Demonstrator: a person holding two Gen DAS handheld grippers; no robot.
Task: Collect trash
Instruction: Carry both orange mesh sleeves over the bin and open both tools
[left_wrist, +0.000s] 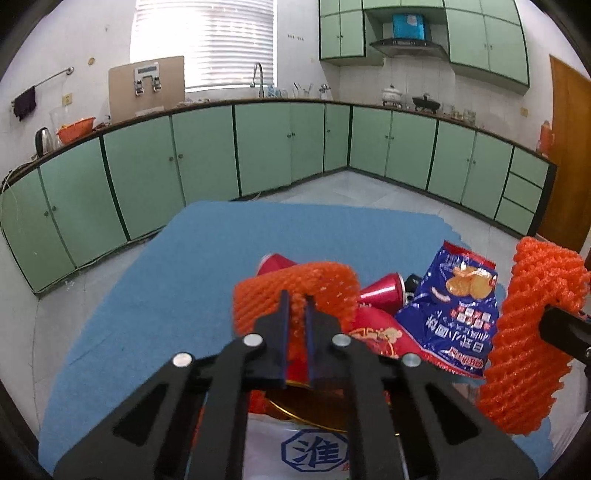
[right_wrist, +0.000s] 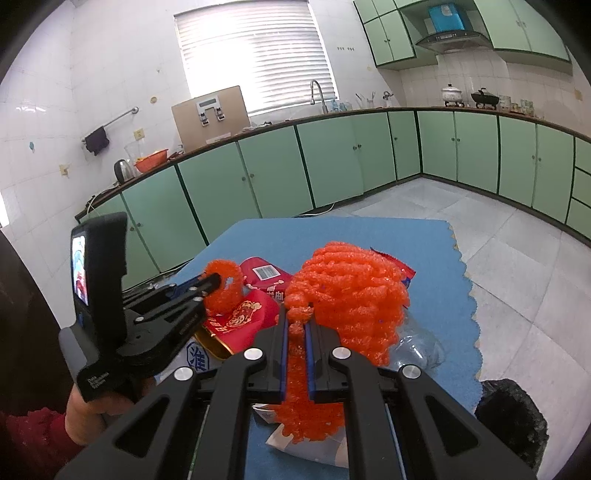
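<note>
on the blue-covered desk (left_wrist: 155, 280) lies a heap of trash: a blue crisp bag (left_wrist: 452, 314) printed with upside-down chinese characters, and a white bag (left_wrist: 317, 452) bearing a blue hexagon with "淮". the left tool (left_wrist: 297, 306), angled downward, is clamped on an orange foam net (left_wrist: 295, 291) resting atop the heap. the right tool (right_wrist: 295, 321), likewise tilted down, pinches a second orange foam net (right_wrist: 351, 295) held above the heap.

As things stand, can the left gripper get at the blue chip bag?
Probably not yet. The left gripper is shut on an orange foam net, so it has no free grip. The chip bag lies close to its right on the blue mat, partly behind the right gripper's net.
</note>
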